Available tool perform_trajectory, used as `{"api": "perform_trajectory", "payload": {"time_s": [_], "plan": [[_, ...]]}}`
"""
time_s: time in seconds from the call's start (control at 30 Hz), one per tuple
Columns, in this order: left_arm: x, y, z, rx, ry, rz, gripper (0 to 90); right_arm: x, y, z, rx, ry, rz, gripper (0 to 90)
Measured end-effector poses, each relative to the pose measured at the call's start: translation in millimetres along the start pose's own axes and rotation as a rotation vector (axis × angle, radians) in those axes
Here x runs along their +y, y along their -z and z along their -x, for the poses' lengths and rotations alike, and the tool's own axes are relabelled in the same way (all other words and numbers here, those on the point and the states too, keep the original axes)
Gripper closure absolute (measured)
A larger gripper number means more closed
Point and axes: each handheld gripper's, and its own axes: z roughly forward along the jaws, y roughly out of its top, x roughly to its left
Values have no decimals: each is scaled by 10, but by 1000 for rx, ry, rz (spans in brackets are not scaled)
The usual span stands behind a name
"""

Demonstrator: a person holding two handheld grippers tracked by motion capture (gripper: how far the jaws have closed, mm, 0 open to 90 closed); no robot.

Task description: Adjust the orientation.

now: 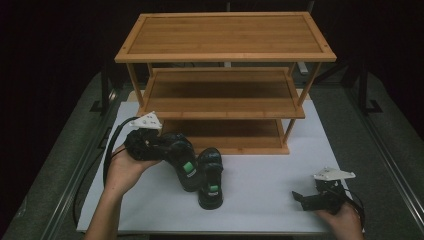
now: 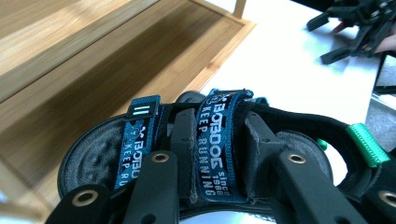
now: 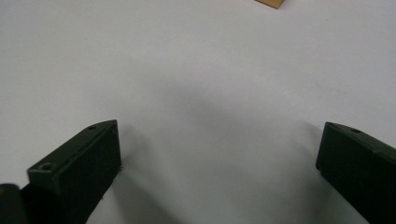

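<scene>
Left gripper (image 1: 167,146) clamped on near-left black shoe (image 1: 182,159); second shoe (image 1: 210,177) on table; bamboo rack (image 1: 225,100) unfilled. Right gripper (image 1: 306,199) spread wide, idle.

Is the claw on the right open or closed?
Open. The right gripper has its two black jaws wide apart, with bare white table between them, holding nothing.

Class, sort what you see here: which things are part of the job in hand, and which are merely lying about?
In the job:
left gripper, shut on the left shoe
right shoe
bamboo rack, probably where the shoes go

Lying about:
right gripper, open over bare white mat
</scene>
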Motion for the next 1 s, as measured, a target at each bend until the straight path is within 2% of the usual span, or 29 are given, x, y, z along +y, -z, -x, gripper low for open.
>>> {"api": "perform_trajectory", "payload": {"time_s": [0.33, 0.43, 0.6, 0.73, 0.77, 0.87, 1.0], "plan": [[242, -204, 181, -54, -46, -1, 695, 0, 0, 0, -1, 0, 0, 0], [358, -334, 274, -86, -61, 7, 695, 0, 0, 0, -1, 0, 1, 0], [484, -460, 370, -108, -83, 16, 695, 0, 0, 0, 1, -1, 1, 0], [594, -598, 460, -133, -96, 28, 696, 0, 2, -1, 1, -1, 0, 0], [634, -675, 497, -144, -101, 30, 696, -1, 2, -1, 1, 0, 1, 0], [666, -760, 529, -157, -102, 28, 695, -1, 2, -1, 1, 0, 1, 0], [702, -957, 594, -179, -107, 24, 695, -1, 2, 0, 1, 0, 2, 0]]}}
